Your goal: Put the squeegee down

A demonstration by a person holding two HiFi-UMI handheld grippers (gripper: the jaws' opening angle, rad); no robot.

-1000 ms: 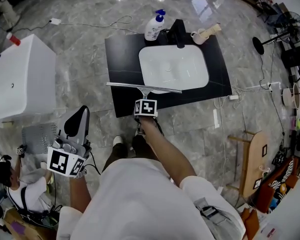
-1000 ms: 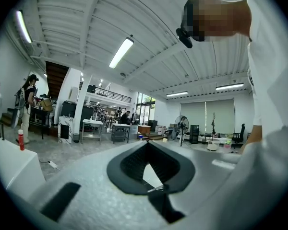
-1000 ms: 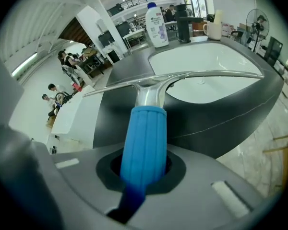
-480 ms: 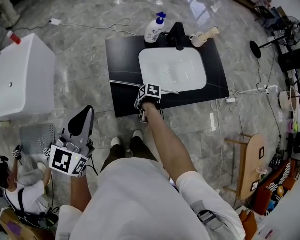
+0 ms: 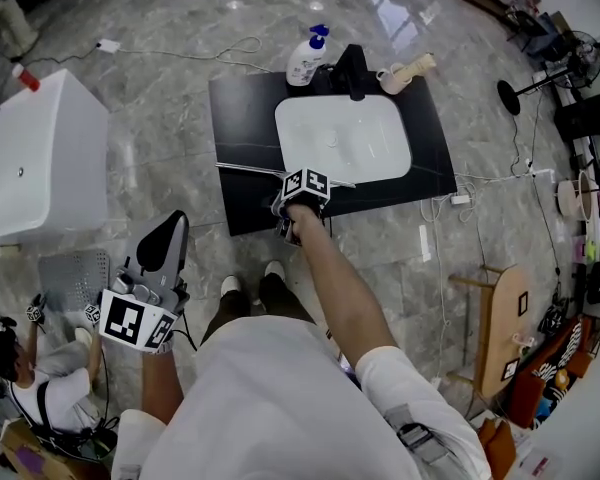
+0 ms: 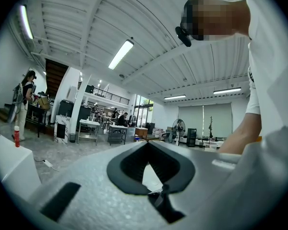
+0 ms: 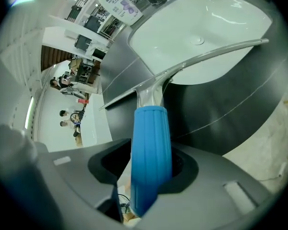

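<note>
The blue-handled steel squeegee lies with its blade across the front rim of the white basin. Its handle, hidden in the head view by the right gripper, sits loose between that gripper's opening jaws. The left gripper is closed and empty.

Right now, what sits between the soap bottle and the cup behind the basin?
The black faucet stands between soap bottle and cup, seen in the head view.

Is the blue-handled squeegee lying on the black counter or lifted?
Lying, apparently: the squeegee blade rests on the counter by the white basin; its handle sits between the right gripper's opening jaws.
</note>
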